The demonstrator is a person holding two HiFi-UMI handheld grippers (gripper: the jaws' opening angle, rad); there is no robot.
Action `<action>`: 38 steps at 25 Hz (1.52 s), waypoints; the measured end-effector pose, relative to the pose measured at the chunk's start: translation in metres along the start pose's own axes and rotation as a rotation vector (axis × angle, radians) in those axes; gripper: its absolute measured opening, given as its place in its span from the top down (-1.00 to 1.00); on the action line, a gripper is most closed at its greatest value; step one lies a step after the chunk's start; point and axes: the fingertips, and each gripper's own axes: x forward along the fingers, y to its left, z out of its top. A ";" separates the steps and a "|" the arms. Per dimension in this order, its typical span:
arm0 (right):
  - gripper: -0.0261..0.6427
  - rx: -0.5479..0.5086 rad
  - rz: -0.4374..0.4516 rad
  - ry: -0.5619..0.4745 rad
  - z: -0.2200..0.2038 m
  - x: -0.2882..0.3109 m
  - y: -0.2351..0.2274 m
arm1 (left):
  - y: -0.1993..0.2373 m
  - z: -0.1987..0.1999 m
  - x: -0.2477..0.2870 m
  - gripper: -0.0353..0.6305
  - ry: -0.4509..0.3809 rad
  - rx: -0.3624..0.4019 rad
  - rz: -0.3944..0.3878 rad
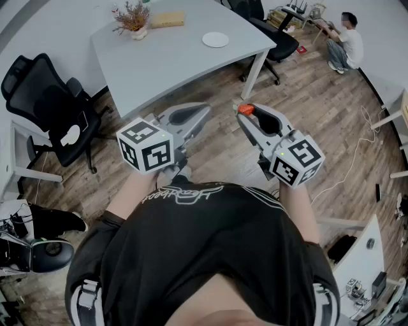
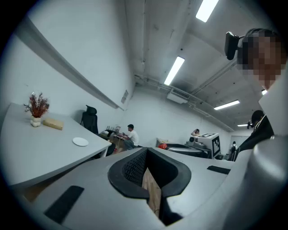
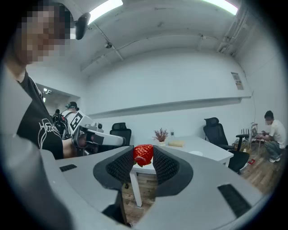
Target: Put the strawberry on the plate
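Between fingers of right gripper (image 3: 143, 158): strawberry (image 3: 143, 154) clamped at tips; plate (image 1: 215, 39) well apart; left gripper (image 2: 146, 153) fingers closed, empty.

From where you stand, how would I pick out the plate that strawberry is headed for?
Look at the big grey table ahead. The plate lies near its right-hand end, apart from the flowerpot and tan block at the far edge; it is the only flat, round, white thing there.

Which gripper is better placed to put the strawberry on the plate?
Right. The right gripper is shut on the strawberry and faces the table with the plate; the left gripper holds nothing.
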 end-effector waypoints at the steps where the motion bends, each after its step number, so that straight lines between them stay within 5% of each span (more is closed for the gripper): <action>1: 0.56 0.002 -0.003 -0.002 0.000 0.000 -0.001 | 0.000 0.001 0.000 0.88 -0.001 0.002 0.000; 23: 0.55 0.069 -0.021 -0.001 -0.024 -0.016 -0.024 | 0.001 -0.021 0.018 0.88 0.040 -0.037 0.028; 38: 0.55 0.108 -0.076 0.016 -0.030 0.034 -0.107 | 0.077 -0.010 0.081 0.88 0.072 -0.074 -0.006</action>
